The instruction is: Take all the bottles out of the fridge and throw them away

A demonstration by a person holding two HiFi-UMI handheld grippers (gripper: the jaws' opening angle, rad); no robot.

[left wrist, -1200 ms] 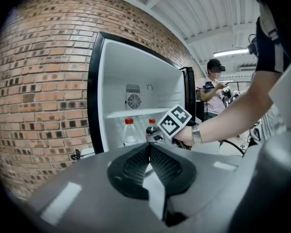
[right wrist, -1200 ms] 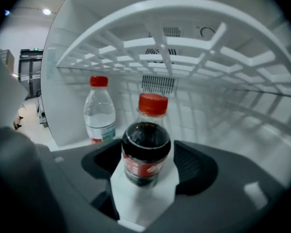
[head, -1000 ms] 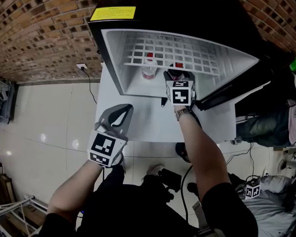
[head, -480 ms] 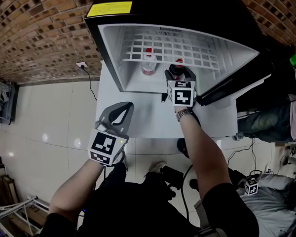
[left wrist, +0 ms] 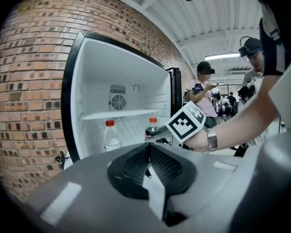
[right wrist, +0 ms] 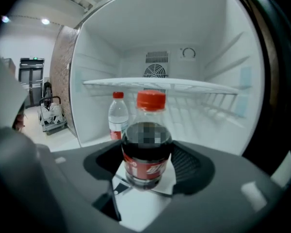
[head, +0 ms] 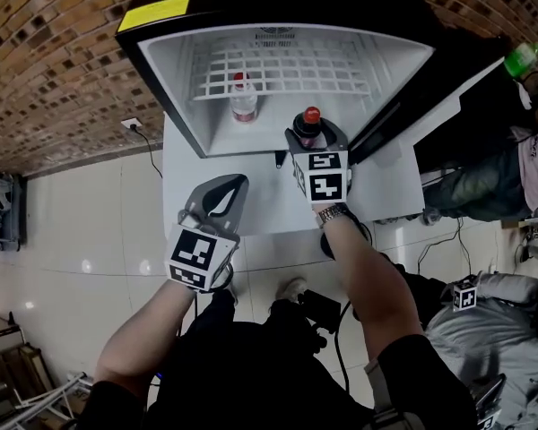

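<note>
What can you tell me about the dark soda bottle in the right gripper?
The dark soda bottle is clear plastic, nearly full of dark liquid, with a red cap and a red label band. It stands upright, clamped at the body between the jaws of the right gripper, which have just been closing on it, in front of the open fridge.

Probably a lab or workshop: brick wall (head: 54, 52), tiled floor (head: 72, 240), strip light (left wrist: 228, 56), bystanders (left wrist: 203, 89) in headsets.

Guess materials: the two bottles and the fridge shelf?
Cola bottle: likely clear glossy plastic, with dark liquid showing through and a red screw cap.
Water bottle: thin clear plastic, see-through, same kind of red cap.
Shelf: white open grid, probably coated wire or moulded plastic; can't tell which.
</note>
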